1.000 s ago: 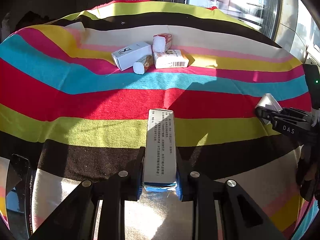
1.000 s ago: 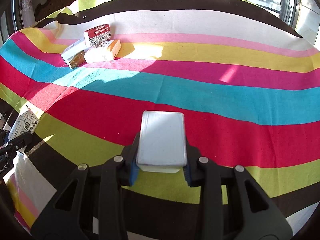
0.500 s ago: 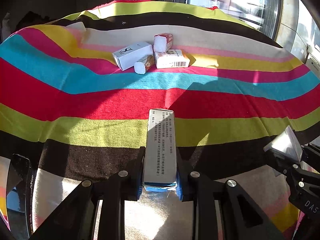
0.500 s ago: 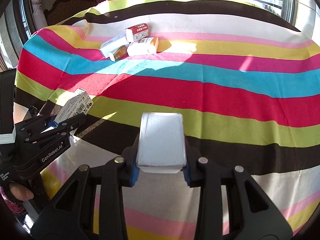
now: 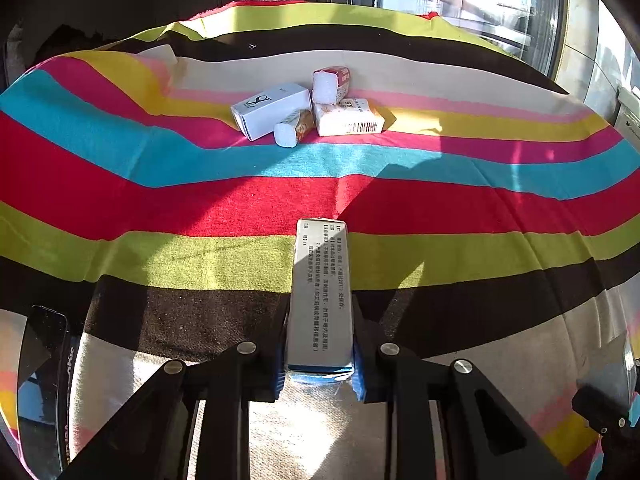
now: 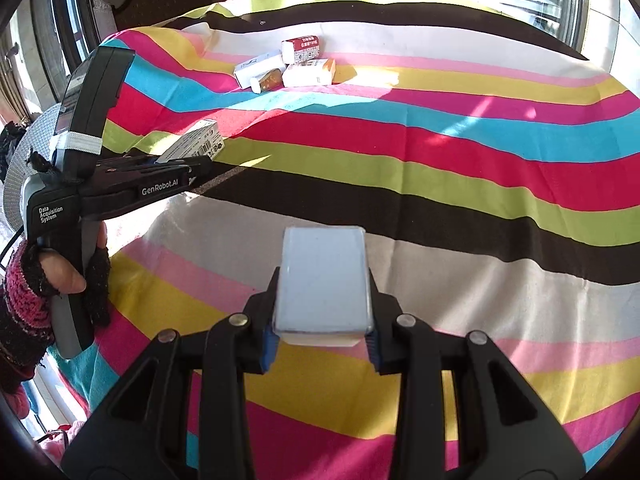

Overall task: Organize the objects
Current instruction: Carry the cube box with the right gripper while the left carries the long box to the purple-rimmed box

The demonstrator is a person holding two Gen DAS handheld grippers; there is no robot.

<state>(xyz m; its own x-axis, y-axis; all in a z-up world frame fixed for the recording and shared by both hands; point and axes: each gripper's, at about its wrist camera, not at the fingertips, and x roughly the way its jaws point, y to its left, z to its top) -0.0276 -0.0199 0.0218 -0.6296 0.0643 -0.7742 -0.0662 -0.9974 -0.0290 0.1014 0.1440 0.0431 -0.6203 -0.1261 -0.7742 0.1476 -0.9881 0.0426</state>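
Gripping one box each, your two claws hang over the striped cloth (image 5: 160, 208). Your left claw (image 5: 320, 344) is clamped on a long grey box (image 5: 320, 292) with printed text on top. Your right claw (image 6: 322, 320) is clamped on a pale blue box (image 6: 323, 278). Four more boxes sit bunched together at the far side of the cloth: a white carton (image 5: 272, 110), a small orange box (image 5: 294, 130), a barcode box (image 5: 347, 118), and a red-and-white box (image 5: 331, 83).
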